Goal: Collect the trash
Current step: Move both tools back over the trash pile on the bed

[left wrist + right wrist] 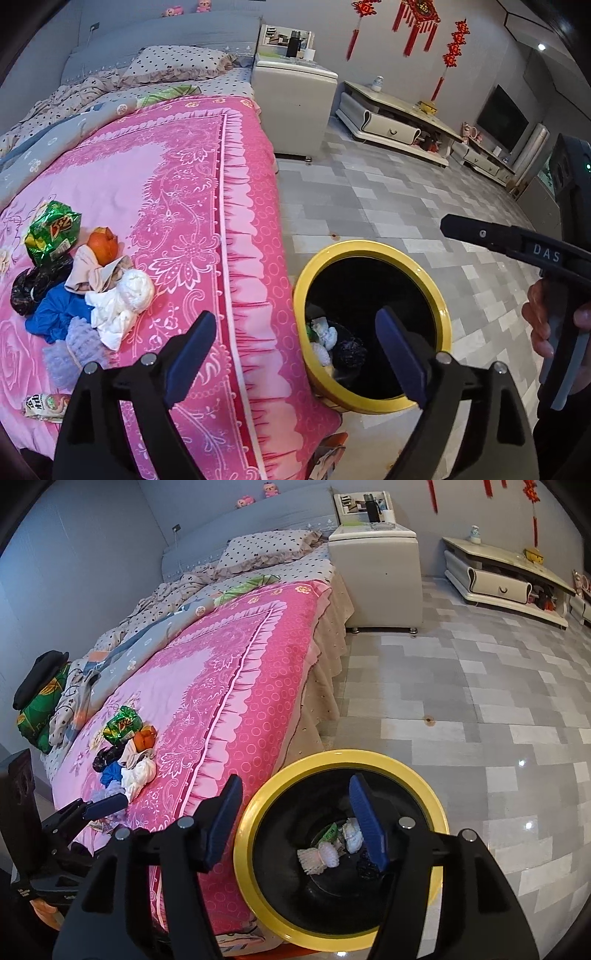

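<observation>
1. Bedroom, grey tiled floor (461,686); bed with pink floral cover (155,173) fills the 9–12 o'clock side of both wrist views, white nightstand (295,107) at 12 o'clock.
2. Yellow-rimmed bin (428,794) stands on the floor, right against the bed's edge. Dark inside. Trash already in it: white foam netting (319,858), crumpled white bits, a scrap of green wrapper, something black.
3. Uncollected trash pile on the cover, 9 o'clock of the bin: green snack wrapper (53,230), orange peel (102,245), black bag (31,288), blue bag (55,314), white crumpled tissue (122,302), beige paper, lilac foam net (79,343). Another snack packet (44,406) lies closer, at 7 o'clock in the left view.
4. Left gripper (295,350): pitched steeply down, straddling the bed edge and the bin's rim; jaws spread wide, nothing between them.
5. Right gripper (295,819): pitched down directly over the bin mouth; jaws apart, moderate gap, nothing pinched. In the left view it comes in from 3 o'clock, a hand (543,321) wrapped round its grip.
</observation>
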Demonstrator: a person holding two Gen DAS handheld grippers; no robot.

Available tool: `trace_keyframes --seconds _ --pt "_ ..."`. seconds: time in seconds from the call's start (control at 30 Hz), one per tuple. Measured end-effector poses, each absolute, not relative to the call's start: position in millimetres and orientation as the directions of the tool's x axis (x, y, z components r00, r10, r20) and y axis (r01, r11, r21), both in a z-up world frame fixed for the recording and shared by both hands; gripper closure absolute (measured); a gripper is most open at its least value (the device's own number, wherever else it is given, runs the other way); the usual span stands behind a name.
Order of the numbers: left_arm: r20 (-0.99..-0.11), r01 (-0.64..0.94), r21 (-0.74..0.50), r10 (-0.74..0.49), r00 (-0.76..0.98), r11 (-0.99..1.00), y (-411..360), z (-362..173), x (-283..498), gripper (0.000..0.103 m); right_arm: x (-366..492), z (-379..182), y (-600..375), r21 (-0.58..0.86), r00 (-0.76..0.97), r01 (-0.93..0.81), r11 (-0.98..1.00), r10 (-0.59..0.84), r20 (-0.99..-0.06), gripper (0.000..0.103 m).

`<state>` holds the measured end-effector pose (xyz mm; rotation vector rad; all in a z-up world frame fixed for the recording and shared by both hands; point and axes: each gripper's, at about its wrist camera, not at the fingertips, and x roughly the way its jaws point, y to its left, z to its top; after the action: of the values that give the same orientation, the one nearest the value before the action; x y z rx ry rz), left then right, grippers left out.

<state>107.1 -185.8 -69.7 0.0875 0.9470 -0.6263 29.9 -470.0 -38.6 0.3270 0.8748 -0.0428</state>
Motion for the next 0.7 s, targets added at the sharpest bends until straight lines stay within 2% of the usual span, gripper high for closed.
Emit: trace_keyframes --seconds 0.7 --pt "-0.802 0.248 -0.21 -0.312 0.51 0.946 -32 -62 118 0.017 115 -23 -322 0.2 0.593 -0.137 0.97 0.242 -0.768 0.041"
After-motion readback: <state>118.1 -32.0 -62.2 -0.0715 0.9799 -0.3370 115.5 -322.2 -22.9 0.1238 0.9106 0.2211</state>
